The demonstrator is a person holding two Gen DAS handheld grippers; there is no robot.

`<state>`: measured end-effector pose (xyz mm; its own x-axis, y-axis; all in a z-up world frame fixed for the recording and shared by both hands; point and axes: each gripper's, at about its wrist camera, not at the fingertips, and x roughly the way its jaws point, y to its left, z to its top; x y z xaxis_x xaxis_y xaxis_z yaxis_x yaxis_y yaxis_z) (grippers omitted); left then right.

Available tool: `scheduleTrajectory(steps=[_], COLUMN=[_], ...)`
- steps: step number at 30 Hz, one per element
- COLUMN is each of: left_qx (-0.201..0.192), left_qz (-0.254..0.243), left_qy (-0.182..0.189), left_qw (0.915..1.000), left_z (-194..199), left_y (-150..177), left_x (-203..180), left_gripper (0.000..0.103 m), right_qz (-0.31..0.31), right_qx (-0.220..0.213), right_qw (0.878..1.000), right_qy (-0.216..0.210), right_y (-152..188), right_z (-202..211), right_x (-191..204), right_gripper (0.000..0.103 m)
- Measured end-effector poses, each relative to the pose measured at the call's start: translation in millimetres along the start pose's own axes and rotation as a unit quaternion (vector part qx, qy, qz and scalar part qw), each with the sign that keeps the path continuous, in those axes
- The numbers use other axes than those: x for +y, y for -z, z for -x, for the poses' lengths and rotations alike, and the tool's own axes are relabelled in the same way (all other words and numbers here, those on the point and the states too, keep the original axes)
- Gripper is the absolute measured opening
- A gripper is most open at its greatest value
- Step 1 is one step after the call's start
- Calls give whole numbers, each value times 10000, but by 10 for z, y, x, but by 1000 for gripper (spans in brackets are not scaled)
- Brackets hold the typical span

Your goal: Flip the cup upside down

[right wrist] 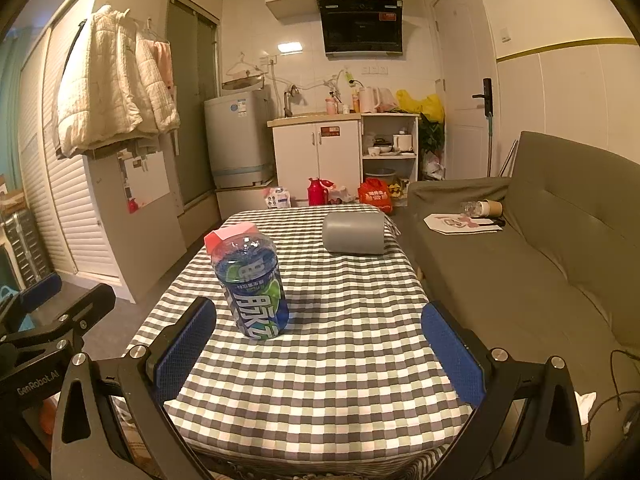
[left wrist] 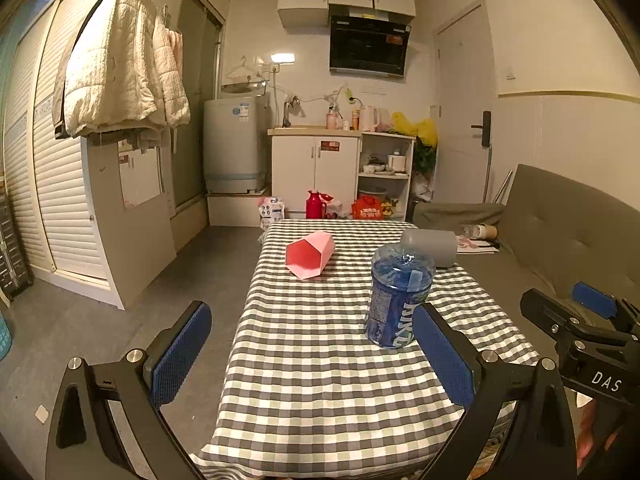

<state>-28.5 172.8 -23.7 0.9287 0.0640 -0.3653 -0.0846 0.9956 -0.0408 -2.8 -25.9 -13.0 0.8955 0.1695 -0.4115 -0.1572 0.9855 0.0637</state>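
Note:
A pink hexagonal cup (left wrist: 310,255) lies on its side on the checked tablecloth (left wrist: 320,360), its mouth facing me; in the right wrist view only its rim (right wrist: 230,236) shows behind the bottle. A grey cup (left wrist: 430,246) also lies on its side at the far right (right wrist: 354,233). My left gripper (left wrist: 312,354) is open and empty above the table's near end. My right gripper (right wrist: 320,354) is open and empty, also at the near end; it shows at the right edge of the left wrist view (left wrist: 592,320).
A blue plastic bottle (left wrist: 396,300) stands upright mid-table (right wrist: 252,288). A grey sofa (right wrist: 540,264) runs along the table's right side. Open floor (left wrist: 120,320) lies to the left. Kitchen cabinets (left wrist: 316,168) stand at the back.

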Motion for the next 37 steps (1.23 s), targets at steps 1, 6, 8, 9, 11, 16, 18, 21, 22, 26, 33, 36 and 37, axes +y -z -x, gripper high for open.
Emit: scheduleTrajectory(steps=[1,6,8,9,11,16,18,21,22,26,33,36,37], left_qx=[5,22,30,34,37,78,94,100,95,104,110,104,105], left_qz=[-6,-17,-14,-14,-17,-21,-19,-17,-16,-33,-83,-84,-90], left_qy=[-5,-6,-6,-7,-5,-20,-25,-35,-34,-33,-67,-70,-70], left_qw=[10000,10000,10000,10000,10000,10000,10000,9999,9999,9999,9999,9999,9999], left_z=[-1,-7,-11,-13,-14,-35,-42,-46,-46,-45,-55,-57,-58], left_y=[1,0,0,2,2,8,12,14,12,14,19,14,16], left_x=[-2,1,-1,-1,1,1,5,10,9,11,10,0,5], left_gripper=[103,103,103,103,103,103,103,103,103,103,103,103,103], right_qz=[-3,-7,-7,-8,-6,-6,-7,2,4,2,-1,-20,-30], right_qx=[7,11,16,12,15,24,30,41,46,63,92,94,101], right_qw=[10000,10000,10000,10000,10000,10000,10000,10000,10000,10000,10000,10000,9999], right_qy=[1,1,-1,1,1,2,3,2,2,-2,-4,0,0], right_y=[3,10,10,11,10,15,20,23,34,45,57,57,42], right_z=[-4,-9,-11,-9,-10,-21,-25,-28,-39,-54,-69,-75,-90], right_x=[2,1,1,2,1,2,2,3,10,13,16,14,11], right_gripper=[103,103,103,103,103,103,103,103,103,103,103,103,103])
